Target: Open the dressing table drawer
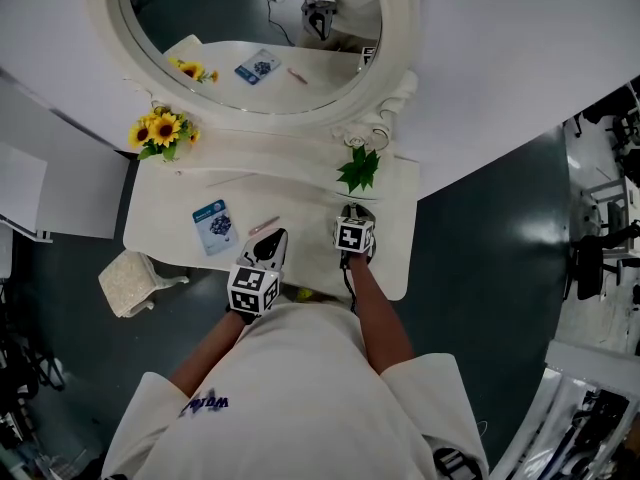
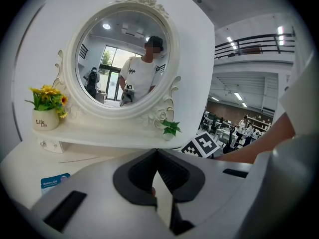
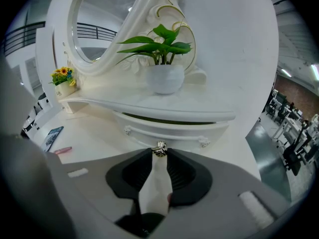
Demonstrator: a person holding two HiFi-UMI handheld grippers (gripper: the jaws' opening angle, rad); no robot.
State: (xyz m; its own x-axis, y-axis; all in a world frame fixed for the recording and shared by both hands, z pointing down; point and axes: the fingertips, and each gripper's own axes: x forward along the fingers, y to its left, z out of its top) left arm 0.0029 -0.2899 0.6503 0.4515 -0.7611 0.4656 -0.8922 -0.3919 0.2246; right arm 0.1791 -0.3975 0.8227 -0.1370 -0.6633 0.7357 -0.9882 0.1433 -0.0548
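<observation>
**Head view.** A white bench (image 1: 170, 223) carries an oval mirror (image 1: 250, 28) on a raised shelf (image 1: 290, 153). A pot of sunflowers (image 1: 160, 130) stands at the shelf's left end and a green plant (image 1: 360, 168) at its right. A blue card (image 1: 212, 226) and a pink stick (image 1: 263, 226) lie on the bench top, and a stool (image 1: 135, 283) stands off its left corner. The left claw (image 1: 274, 240) hovers over the front of the bench, just beside the pink stick. The right claw (image 1: 356, 208) points at the shelf front directly below the plant.

**Left gripper view.** The left claw's tips (image 2: 157, 151) are pressed together with nothing between them. They are aimed towards the mirror.

**Right gripper view.** The right claw (image 3: 159, 151) stands narrow, its two tips pinching the small metal knob (image 3: 159, 148) of the drawer (image 3: 164, 132). The drawer sits under the shelf, beneath the plant pot. A dark gap shows between the drawer's curved front and the shelf edge above it.
</observation>
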